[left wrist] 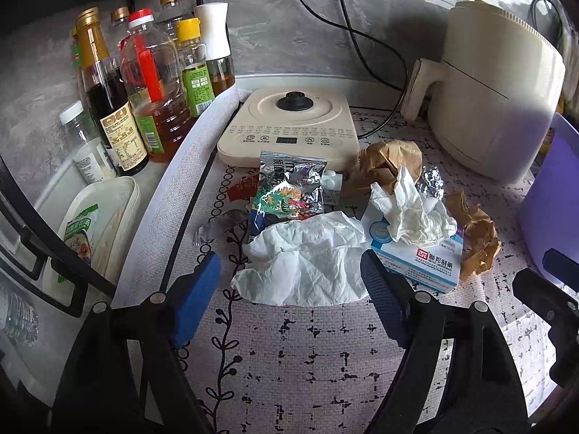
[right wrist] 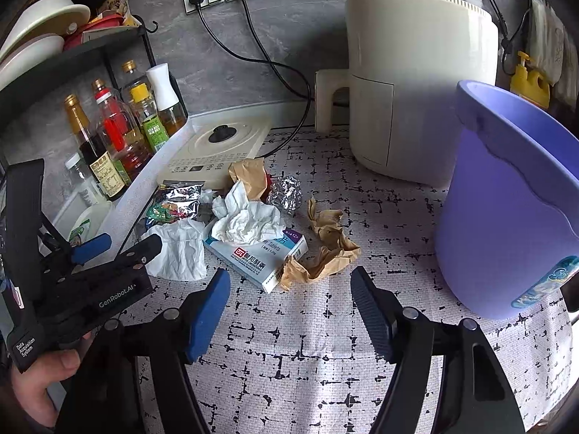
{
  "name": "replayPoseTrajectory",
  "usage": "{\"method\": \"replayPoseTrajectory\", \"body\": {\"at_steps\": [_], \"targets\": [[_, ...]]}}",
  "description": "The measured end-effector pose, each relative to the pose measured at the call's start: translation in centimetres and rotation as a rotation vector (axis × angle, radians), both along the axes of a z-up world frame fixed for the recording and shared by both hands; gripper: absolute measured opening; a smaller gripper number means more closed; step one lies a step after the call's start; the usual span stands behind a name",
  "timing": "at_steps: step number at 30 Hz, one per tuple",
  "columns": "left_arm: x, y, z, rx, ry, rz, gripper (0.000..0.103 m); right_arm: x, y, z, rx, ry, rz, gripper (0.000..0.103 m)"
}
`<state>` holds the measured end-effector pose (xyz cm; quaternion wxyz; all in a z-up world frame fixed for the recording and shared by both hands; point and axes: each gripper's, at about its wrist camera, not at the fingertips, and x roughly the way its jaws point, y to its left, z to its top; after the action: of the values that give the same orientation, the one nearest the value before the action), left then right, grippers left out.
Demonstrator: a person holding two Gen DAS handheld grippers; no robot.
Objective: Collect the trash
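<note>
A pile of trash lies on the patterned cloth. My left gripper [left wrist: 289, 267] is open, its fingers on either side of a flat white tissue [left wrist: 307, 260]. Behind the tissue are a foil snack wrapper [left wrist: 289, 188], a medicine box [left wrist: 416, 260] with a crumpled tissue [left wrist: 416, 209] on it, and a foil ball [left wrist: 432, 181]. My right gripper [right wrist: 289, 278] is open and empty, just short of a crumpled brown paper [right wrist: 322, 246] beside the medicine box [right wrist: 260, 253]. A purple bucket [right wrist: 506, 199] stands to the right. The left gripper [right wrist: 123, 244] shows at the left, held by a hand.
A cream induction cooker [left wrist: 289, 123] sits behind the pile, with an air fryer [left wrist: 499, 90] at the back right. Several sauce and oil bottles [left wrist: 144, 83] crowd the left under a dark rack. Black cables [right wrist: 253, 50] run to wall sockets.
</note>
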<state>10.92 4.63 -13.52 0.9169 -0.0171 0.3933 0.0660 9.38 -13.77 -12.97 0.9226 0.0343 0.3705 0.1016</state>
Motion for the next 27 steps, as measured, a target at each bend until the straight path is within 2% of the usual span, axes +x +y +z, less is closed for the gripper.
{"method": "replayPoseTrajectory", "body": {"at_steps": [2, 7, 15, 18, 20, 23, 25, 27], "targets": [[0.4, -0.1, -0.9, 0.009, 0.004, 0.013, 0.074, 0.4, 0.0, -0.4, -0.007, 0.005, -0.006, 0.066], [1.4, 0.3, -2.7, -0.007, 0.037, 0.047, 0.07, 1.5, -0.1, -1.4, -0.016, 0.031, -0.014, 0.062], [2.1, -0.8, -4.2, 0.003, 0.077, 0.025, 0.057, 3.3, -0.2, -2.5, -0.011, 0.05, -0.026, 0.06], [2.0, -1.2, -4.2, -0.001, 0.073, 0.009, 0.047, 4.0, -0.1, -3.0, -0.008, 0.061, -0.026, 0.059], [1.9, -1.5, -4.2, 0.003, 0.07, -0.001, 0.03, 4.4, 0.1, -3.4, 0.001, 0.07, -0.025, 0.059], [2.1, -1.7, -4.2, 0.003, 0.068, 0.001, 0.016, 5.0, 0.4, -3.8, -0.003, 0.068, -0.029, 0.059], [2.0, -1.5, -4.0, -0.006, 0.063, 0.008, 0.013, 5.3, 0.4, -4.4, 0.004, 0.078, -0.037, 0.057], [1.9, -1.1, -4.0, -0.026, 0.056, 0.017, 0.012, 5.5, 0.3, -4.8, 0.026, 0.08, -0.04, 0.05]]}}
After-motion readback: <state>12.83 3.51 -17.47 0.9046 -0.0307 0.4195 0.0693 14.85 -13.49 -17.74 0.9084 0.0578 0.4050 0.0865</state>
